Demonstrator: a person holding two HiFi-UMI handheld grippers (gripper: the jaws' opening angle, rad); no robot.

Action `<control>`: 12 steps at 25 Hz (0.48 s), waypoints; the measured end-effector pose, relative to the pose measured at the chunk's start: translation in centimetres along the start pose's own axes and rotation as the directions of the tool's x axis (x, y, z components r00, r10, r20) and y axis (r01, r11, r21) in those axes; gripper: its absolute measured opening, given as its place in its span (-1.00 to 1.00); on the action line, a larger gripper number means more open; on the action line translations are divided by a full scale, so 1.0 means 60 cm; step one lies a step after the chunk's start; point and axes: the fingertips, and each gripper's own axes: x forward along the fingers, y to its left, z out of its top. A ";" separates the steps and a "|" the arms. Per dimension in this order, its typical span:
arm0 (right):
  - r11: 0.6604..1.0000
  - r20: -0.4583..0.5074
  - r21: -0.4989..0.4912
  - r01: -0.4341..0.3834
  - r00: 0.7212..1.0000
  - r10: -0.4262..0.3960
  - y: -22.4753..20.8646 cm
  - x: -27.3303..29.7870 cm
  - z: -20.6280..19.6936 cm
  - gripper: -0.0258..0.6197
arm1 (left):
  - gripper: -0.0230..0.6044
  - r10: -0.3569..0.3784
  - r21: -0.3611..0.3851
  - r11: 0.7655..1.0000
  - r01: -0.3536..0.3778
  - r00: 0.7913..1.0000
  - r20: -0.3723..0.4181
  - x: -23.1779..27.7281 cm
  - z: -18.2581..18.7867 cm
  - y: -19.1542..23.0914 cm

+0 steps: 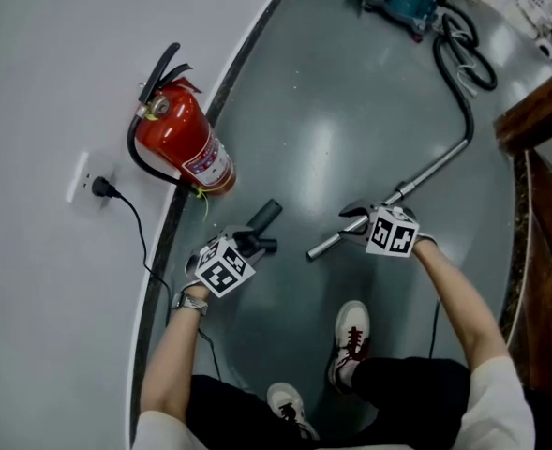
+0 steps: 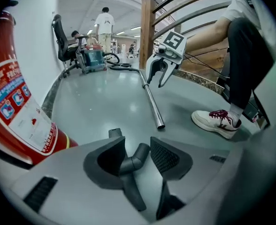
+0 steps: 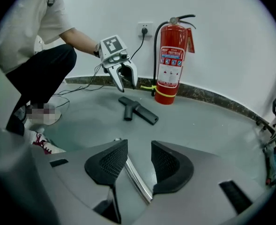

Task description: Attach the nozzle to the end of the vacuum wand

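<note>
- Left gripper view: the left gripper (image 2: 138,146) has its jaws apart, with the dark nozzle (image 2: 130,163) on the floor between them.
- Right gripper view: the right gripper (image 3: 138,146) is also open, straddling the wand (image 3: 137,178) (near its end).
- Only the head view shows the hose (image 1: 463,59).

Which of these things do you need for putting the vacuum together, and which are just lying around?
For the job:
nozzle, between the open jaws of the left gripper
vacuum wand, between the open jaws of the right gripper
hose
vacuum cleaner

Just lying about:
fire extinguisher
wall socket with its plug
office chair
wooden railing
</note>
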 end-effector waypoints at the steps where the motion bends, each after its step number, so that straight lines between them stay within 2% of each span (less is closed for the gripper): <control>1: 1.000 -0.013 -0.008 -0.017 1.000 0.017 0.003 0.011 -0.009 -0.43 | -0.37 -0.015 0.002 1.000 0.015 1.000 -0.007 0.009 -0.002 -0.003; 4: 0.996 -0.064 -0.031 -0.089 0.994 0.087 0.018 0.045 -0.039 -0.38 | -0.30 -0.048 0.033 0.998 0.050 0.997 -0.053 0.032 -0.009 -0.010; 8: 0.977 -0.134 -0.086 -0.195 0.974 0.182 0.038 0.089 -0.071 -0.34 | -0.28 -0.071 0.115 0.989 0.089 0.986 -0.148 0.063 -0.036 -0.013; 12: 0.956 -0.186 -0.164 -0.243 0.959 0.212 0.046 0.116 -0.084 -0.31 | -0.28 -0.102 0.171 0.974 0.145 0.966 -0.238 0.093 -0.075 -0.029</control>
